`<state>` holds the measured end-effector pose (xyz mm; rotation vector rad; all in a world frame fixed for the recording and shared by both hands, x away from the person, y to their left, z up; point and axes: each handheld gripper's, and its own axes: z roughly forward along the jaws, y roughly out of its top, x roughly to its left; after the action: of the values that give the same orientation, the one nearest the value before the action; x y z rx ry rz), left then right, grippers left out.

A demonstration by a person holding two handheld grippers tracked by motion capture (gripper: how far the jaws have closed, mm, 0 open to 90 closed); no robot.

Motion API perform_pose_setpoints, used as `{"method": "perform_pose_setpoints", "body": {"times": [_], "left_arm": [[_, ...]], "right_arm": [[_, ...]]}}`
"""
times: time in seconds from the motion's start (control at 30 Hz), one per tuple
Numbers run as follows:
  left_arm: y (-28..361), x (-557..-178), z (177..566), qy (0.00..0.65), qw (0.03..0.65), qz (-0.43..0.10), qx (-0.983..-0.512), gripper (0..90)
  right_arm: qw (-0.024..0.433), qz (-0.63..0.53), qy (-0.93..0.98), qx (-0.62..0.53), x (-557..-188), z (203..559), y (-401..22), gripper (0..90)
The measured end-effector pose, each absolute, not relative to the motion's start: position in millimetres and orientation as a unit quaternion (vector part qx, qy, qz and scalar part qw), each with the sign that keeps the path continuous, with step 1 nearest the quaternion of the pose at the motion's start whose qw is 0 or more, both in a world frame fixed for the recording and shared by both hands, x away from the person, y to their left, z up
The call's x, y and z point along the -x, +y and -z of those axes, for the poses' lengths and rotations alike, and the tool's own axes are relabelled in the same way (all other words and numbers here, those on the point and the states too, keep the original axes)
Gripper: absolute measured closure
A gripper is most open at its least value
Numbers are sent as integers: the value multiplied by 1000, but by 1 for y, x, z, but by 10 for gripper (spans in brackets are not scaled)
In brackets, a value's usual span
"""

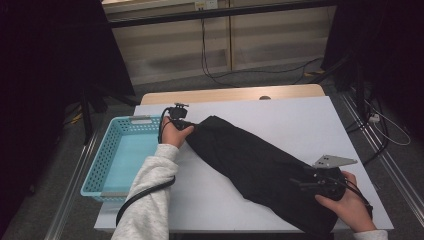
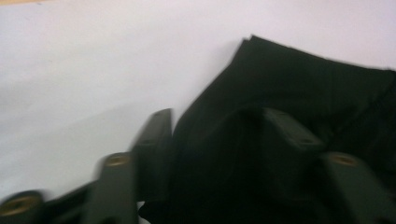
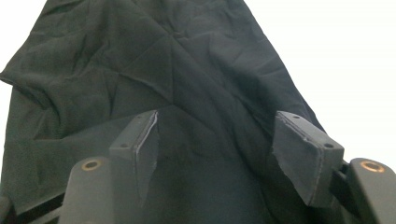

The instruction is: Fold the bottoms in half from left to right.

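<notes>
A long black cloth [image 1: 250,165] lies slantwise across the white table [image 1: 300,120], from the middle left down to the near right edge. My left gripper [image 1: 187,126] is at the cloth's upper left end. In the left gripper view its jaws [image 2: 217,116] stand apart, with a fold of the cloth [image 2: 289,84] between them and no pad clearly pressing on it. My right gripper [image 1: 296,183] rests at the cloth's near right end. In the right gripper view its jaws [image 3: 217,121] are wide apart over the wrinkled cloth [image 3: 163,60], with nothing gripped.
A light blue plastic basket [image 1: 107,150] stands at the table's left edge, right beside my left forearm. Bare white tabletop lies beyond the cloth at the back right. Cables run over the floor behind and to the right of the table.
</notes>
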<state>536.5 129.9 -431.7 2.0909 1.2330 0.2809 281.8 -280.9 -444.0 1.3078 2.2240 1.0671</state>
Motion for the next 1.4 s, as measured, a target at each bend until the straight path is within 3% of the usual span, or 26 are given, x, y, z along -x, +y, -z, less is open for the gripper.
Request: {"method": "perform_pose_setpoints", "body": {"times": [0.07,0.27,0.33,0.43,0.57,0.73,0.77,0.87,1.03,1.4], "left_arm": [[130,-537,434,476,339,-108,-804,406],[131,-537,447,479,314,-117,-811,246],[130,-536,450,468,305,-132,-819,246],[125,-535,455,477,313,-112,-814,164],[121,-531,455,470,300,-125,-821,170],[120,-527,451,470,300,-114,-822,332],[120,-526,451,473,302,-112,-820,422],[118,-523,449,469,297,-108,-825,496],[113,-521,448,476,305,-70,-822,802],[116,-524,432,486,311,-64,-814,843]], "right_arm": [[173,-377,785,-460,-282,444,-280,320],[171,-379,788,-454,-282,443,-278,320],[172,-379,789,-452,-281,443,-278,320],[171,-380,788,-452,-281,443,-279,320],[172,-382,788,-451,-281,441,-279,320],[172,-381,788,-452,-281,442,-279,320],[172,-381,788,-452,-281,441,-279,320],[173,-381,788,-451,-281,441,-279,320],[174,-382,789,-449,-282,440,-279,320],[173,-385,787,-449,-281,440,-279,320]]}}
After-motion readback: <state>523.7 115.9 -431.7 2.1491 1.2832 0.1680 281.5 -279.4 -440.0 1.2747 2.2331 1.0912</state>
